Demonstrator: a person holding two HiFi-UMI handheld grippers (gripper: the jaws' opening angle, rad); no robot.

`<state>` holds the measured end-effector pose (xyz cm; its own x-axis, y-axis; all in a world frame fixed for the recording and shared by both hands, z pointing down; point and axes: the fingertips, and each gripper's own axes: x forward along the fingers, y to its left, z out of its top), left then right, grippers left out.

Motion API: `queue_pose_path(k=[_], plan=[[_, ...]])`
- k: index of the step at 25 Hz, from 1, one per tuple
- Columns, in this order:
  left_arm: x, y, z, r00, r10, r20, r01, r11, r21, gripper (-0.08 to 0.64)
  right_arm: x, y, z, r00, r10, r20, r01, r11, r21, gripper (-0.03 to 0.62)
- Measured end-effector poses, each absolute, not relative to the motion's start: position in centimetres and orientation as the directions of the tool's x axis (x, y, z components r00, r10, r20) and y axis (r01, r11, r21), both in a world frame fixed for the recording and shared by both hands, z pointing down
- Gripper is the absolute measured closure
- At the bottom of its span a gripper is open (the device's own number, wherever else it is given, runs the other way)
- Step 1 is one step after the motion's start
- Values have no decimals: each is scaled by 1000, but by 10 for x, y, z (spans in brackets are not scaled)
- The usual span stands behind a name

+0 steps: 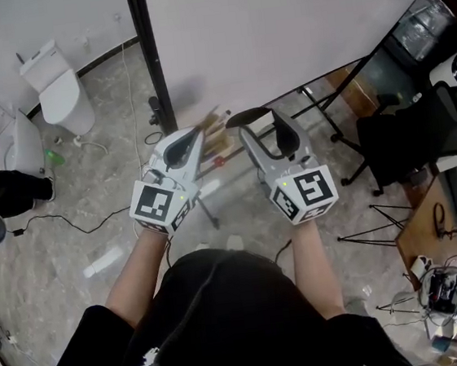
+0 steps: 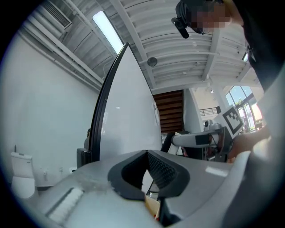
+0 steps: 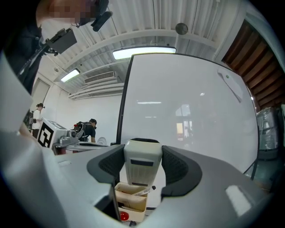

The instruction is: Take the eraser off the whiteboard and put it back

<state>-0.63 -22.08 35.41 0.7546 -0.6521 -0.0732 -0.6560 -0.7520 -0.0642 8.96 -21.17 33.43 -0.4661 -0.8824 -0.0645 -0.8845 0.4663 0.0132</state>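
Observation:
A white eraser with a dark felt edge sits between the pads of my right gripper, which is shut on it and points level at the whiteboard. The eraser is off the board, a short way in front of the bare white surface. My left gripper hangs beside the right one, near the board's black left frame. Its pads meet at the tips with nothing between them. The right gripper shows at the right of the left gripper view.
A small open box with markers hangs below the board's lower edge. Two white toilets stand on the floor at the left. A black office chair, stand legs and a cluttered desk are at the right. People stand far off.

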Motion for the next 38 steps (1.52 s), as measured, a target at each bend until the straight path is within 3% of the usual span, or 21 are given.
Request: queue_pose_path(k=[15, 38], plan=[[4, -221, 338, 783, -615, -97, -622, -778, -89, 555, 108, -189, 295, -424, -896, -134, -905, 424, 32, 327], [1, -221, 341, 779, -620, -94, -625, -779, -50, 557, 106, -193, 301, -441, -890, -118, -897, 441, 21, 327]])
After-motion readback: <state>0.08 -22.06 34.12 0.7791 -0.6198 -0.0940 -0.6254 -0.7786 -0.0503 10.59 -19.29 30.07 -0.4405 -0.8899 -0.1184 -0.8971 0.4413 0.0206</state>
